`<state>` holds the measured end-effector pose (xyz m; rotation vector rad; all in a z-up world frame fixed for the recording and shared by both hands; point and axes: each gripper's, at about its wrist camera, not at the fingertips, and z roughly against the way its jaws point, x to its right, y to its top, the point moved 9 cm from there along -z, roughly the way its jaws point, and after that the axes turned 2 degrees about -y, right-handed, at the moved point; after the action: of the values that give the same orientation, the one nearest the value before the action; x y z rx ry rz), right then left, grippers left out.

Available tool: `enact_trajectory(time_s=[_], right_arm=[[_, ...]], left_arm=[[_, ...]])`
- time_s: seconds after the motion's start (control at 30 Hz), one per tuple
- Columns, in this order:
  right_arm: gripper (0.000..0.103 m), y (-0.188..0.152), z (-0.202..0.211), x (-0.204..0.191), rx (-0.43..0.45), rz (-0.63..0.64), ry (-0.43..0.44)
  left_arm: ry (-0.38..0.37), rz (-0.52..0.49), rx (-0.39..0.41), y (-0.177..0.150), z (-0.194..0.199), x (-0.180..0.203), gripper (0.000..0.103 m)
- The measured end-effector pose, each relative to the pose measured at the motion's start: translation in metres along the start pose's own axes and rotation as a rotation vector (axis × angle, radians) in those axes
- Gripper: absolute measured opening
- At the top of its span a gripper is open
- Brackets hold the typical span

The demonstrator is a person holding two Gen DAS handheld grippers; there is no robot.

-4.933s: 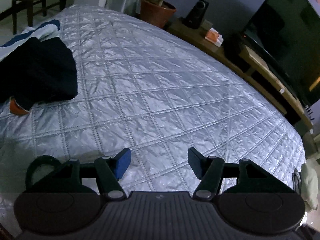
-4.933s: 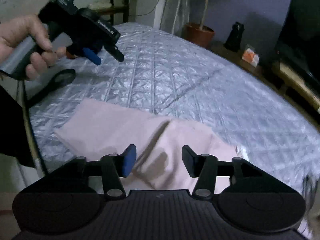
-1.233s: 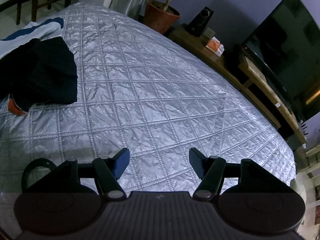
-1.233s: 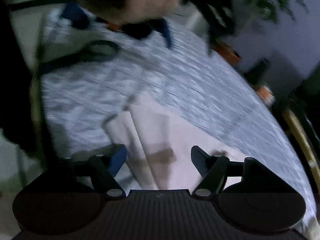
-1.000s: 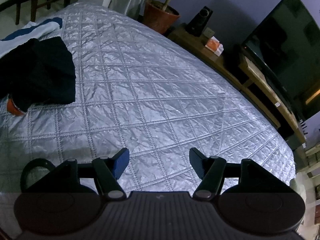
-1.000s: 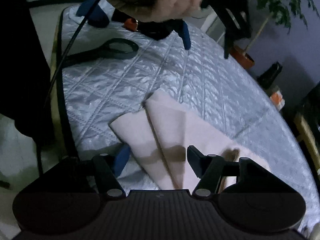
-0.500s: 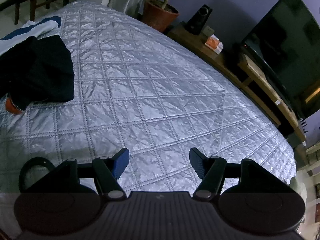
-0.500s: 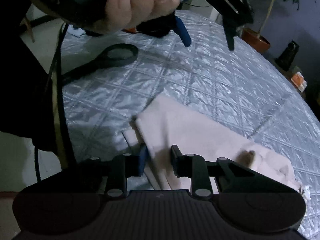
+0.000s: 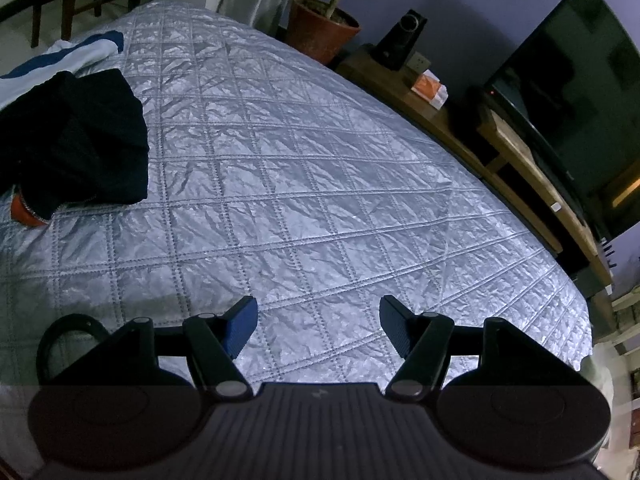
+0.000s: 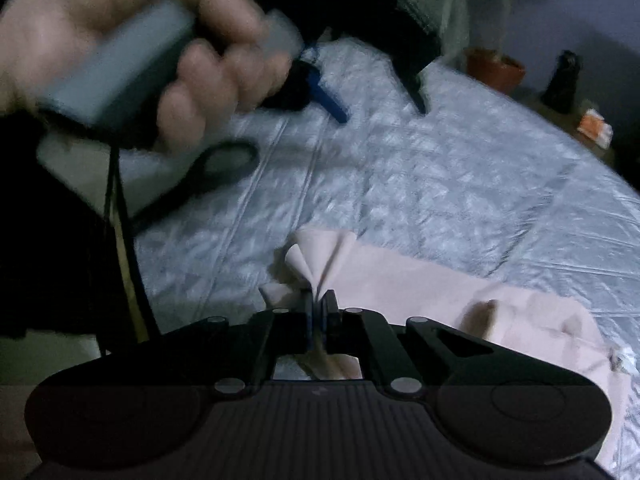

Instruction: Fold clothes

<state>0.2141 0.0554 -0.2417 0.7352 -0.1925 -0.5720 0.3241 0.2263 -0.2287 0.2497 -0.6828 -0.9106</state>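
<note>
Since half a second ago the right claw (image 10: 319,307) has gone from narrowly apart to clamped on a corner of the pink garment (image 10: 420,280), and the pinched cloth now stands up in a small fan above the pads. The left claw (image 9: 318,322) has barely shifted; its view of the bed is nearly the same.

The bed (image 9: 320,184), under a silver quilted cover, fills both views and serves as the folding surface. The garment lies on its near part, in front of the right claw, already doubled over itself with a crease running away from the corner. A dark pile of clothes (image 9: 76,144) sits at the far left of the bed, well apart from the work, likely waiting its turn, with a white and blue piece (image 9: 76,50) behind it.

The left claw is held wide above bare quilt, gripping nothing. In the right view the left hand (image 10: 132,48) is blurred, so it seems to be in motion above the bed.

The corner grip looks chosen so the edge can be lifted and carried across for the next fold; thin cloth held by so little may slip or drag the lower layer askew.
</note>
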Motion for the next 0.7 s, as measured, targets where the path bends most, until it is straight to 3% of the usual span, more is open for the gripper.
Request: enact_trajectory(time_s=[0.13,0.3,0.4,0.47,0.5,0.53,0.6,0.7], right_arm=[[0.005,0.010,0.048,0.040,0.172,-0.220,-0.072],[0.005,-0.030,0.120,0.127,0.430,-0.748,-0.215],[0.006,-0.082,0.126,0.163,0.431,-1.027,-0.318],[0.010,-0.114,0.112,0.173,0.344,-1.142,-0.359],[0.020,-0.125,0.104,0.172,0.285,-1.166,-0.382],[0.024,-0.133,0.101,0.172,0.244,-1.188,-0.406],[0.049,-0.142,0.110,0.171,0.252,-1.218,-0.458],[0.053,-0.146,0.131,0.170,0.274,-1.215,-0.541]], left_arm=[[-0.012,-0.006,-0.001,-0.001,-0.002,0.006,0.064],[-0.027,-0.022,-0.004,-0.005,-0.005,0.016,0.064],[-0.034,-0.039,-0.015,-0.009,-0.009,0.023,0.065],[-0.041,-0.055,-0.026,-0.015,-0.012,0.030,0.065],[-0.046,-0.065,-0.033,-0.018,-0.014,0.033,0.065],[-0.052,-0.076,-0.041,-0.021,-0.015,0.037,0.065],[-0.063,-0.097,-0.055,-0.027,-0.018,0.045,0.065],[-0.080,-0.136,-0.080,-0.038,-0.023,0.058,0.066]])
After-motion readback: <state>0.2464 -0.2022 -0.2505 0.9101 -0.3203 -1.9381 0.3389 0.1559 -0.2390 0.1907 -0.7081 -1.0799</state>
